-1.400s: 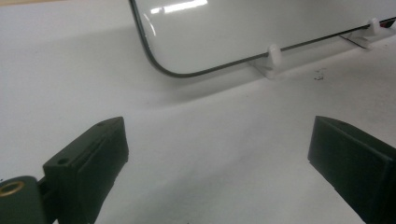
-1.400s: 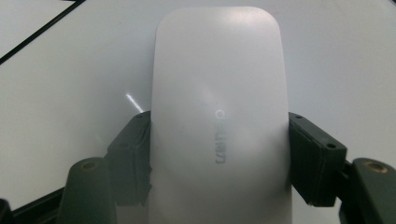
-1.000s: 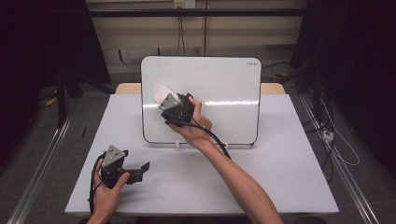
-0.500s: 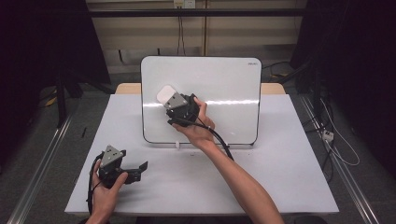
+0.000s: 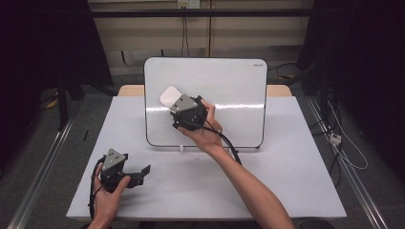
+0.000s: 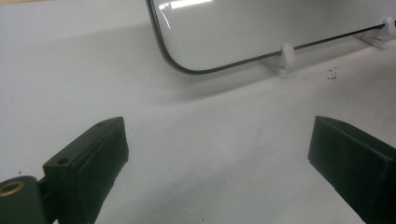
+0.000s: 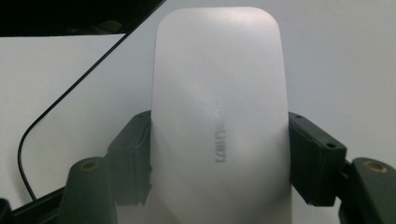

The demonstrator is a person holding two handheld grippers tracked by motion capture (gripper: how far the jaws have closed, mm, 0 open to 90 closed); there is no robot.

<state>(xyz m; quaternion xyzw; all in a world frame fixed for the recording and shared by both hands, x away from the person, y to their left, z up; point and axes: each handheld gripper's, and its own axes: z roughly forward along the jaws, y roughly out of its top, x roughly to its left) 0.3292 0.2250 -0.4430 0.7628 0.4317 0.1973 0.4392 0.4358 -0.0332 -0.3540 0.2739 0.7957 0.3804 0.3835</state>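
Note:
A white eraser (image 5: pixel 168 97) is pressed flat against the upright whiteboard (image 5: pixel 229 86), near its left-middle part. My right gripper (image 5: pixel 175 104) is shut on the eraser, one jaw on each long side. In the right gripper view the eraser (image 7: pixel 219 102) stands between the black jaws of the right gripper (image 7: pixel 219 154), with faint lettering on its face and the whiteboard (image 7: pixel 336 56) behind it. My left gripper (image 5: pixel 143 172) rests on the table at the front left, open and holding nothing. In its own view the left gripper (image 6: pixel 217 140) has its jaws wide apart over the bare table.
The whiteboard (image 6: pixel 261 32) stands on small white feet (image 6: pixel 286 53) on a white table (image 5: pixel 286 176). A black cable trails from the right gripper along the forearm. Dark curtains and floor cables surround the table.
The right gripper with the eraser has shifted slightly to the right and down across the whiteboard. The left gripper has stayed where it was.

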